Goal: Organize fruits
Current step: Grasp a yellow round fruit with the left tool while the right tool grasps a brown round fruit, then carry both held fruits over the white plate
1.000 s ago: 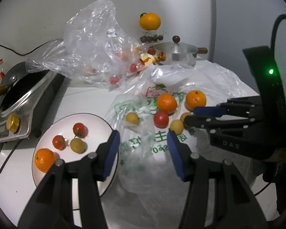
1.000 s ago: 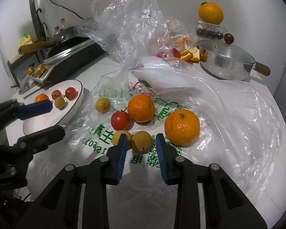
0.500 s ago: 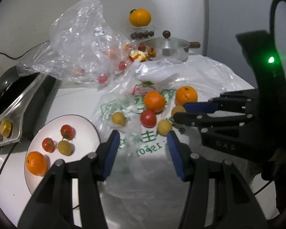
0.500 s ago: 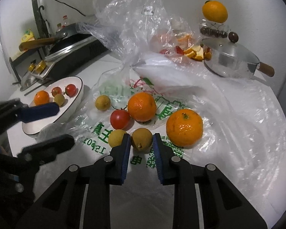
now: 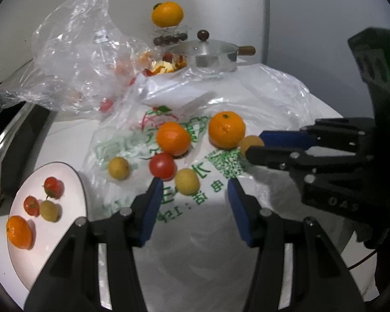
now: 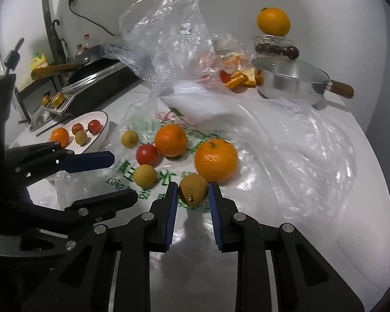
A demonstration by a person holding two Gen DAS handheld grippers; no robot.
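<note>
Two oranges (image 5: 173,138) (image 5: 226,129), a red tomato (image 5: 162,166) and small yellow fruits lie on a printed plastic bag (image 5: 195,202). My right gripper (image 6: 192,191) is shut on a small brownish-yellow fruit (image 6: 193,189); the left wrist view shows that gripper (image 5: 254,145) beside the right-hand orange. My left gripper (image 5: 193,189) is open, and a yellow fruit (image 5: 187,182) sits just ahead between its tips, untouched. A white plate (image 5: 52,244) at the left holds an orange (image 5: 19,232), two tomatoes and a yellow fruit.
A lidded steel pot (image 6: 290,80) stands at the back right, with an orange on a jar (image 6: 273,22) behind it. A crumpled clear bag (image 6: 166,33) and peel pieces (image 6: 243,78) lie mid-back. A stove with a pan (image 6: 91,72) fills the far left.
My left gripper has moved in over the bag toward the fruits. The right gripper has carried its small fruit away from the neighbouring yellow fruit, toward the right-hand orange.
</note>
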